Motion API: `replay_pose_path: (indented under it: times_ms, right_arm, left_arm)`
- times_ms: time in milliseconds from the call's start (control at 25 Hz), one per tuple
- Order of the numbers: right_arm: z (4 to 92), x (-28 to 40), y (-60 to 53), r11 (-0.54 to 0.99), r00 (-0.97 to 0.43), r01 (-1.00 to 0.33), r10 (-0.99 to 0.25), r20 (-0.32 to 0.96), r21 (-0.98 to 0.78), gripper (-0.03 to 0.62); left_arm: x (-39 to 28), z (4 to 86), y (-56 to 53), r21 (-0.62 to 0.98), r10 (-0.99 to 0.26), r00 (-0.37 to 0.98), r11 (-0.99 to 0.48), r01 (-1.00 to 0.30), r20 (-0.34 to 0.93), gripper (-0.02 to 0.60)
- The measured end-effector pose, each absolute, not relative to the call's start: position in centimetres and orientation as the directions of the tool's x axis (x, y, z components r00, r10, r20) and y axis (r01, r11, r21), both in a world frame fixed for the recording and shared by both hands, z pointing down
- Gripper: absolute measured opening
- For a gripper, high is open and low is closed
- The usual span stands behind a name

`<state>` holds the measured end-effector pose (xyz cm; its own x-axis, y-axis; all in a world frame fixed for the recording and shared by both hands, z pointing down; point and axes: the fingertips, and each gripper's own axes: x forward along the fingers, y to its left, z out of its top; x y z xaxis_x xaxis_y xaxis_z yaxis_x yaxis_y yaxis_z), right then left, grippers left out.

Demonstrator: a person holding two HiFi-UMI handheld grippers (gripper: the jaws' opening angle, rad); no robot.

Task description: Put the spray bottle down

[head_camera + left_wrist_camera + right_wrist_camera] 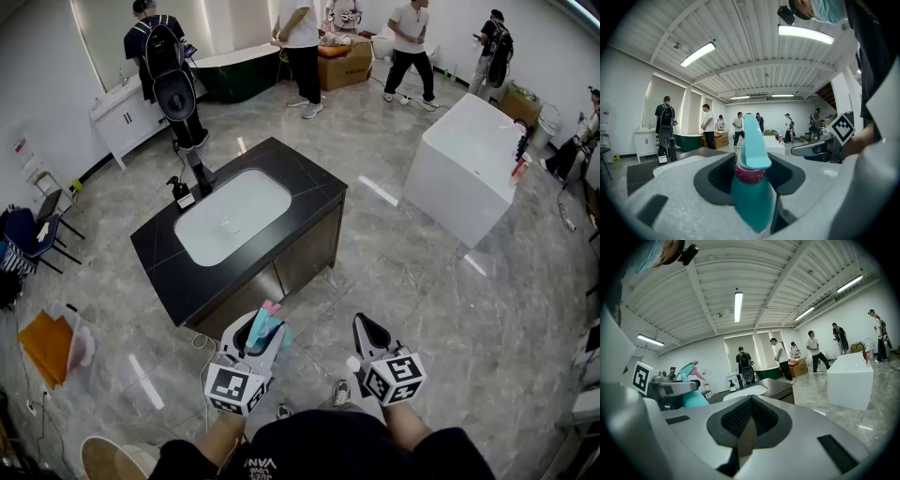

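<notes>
**Spray bottle not yet put down, held short of the bench**
The teal bottle stands upright, clamped in the left hand-held gripper above the floor. The black bench with its sink lies at 11 o'clock, well apart. At 3 o'clock, the right hand-held gripper has its jaws together and empty. The approach and release are left, by this reading.

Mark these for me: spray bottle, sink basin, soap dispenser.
spray bottle (751,201), left gripper view, teal body below the dark red collar.
sink basin (258,199), head view, bare white bottom.
soap dispenser (183,194), head view, dark bottle body.
</notes>
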<state>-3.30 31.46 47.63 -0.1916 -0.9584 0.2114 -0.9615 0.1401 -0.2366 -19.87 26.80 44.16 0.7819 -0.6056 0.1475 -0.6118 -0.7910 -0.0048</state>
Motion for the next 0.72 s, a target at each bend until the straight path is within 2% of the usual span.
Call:
replay_pose_path:
  times_ms: [720]
  right_arm:
    - [48.7, 4.2, 29.7, 0.284, -0.343, -0.917, -0.919, 0.193, -0.279, -0.002]
  left_arm:
    - [-11.7, 45.0, 26.8, 0.012, -0.689, 0.709, -0.716, -0.698, 0.149, 0.192]
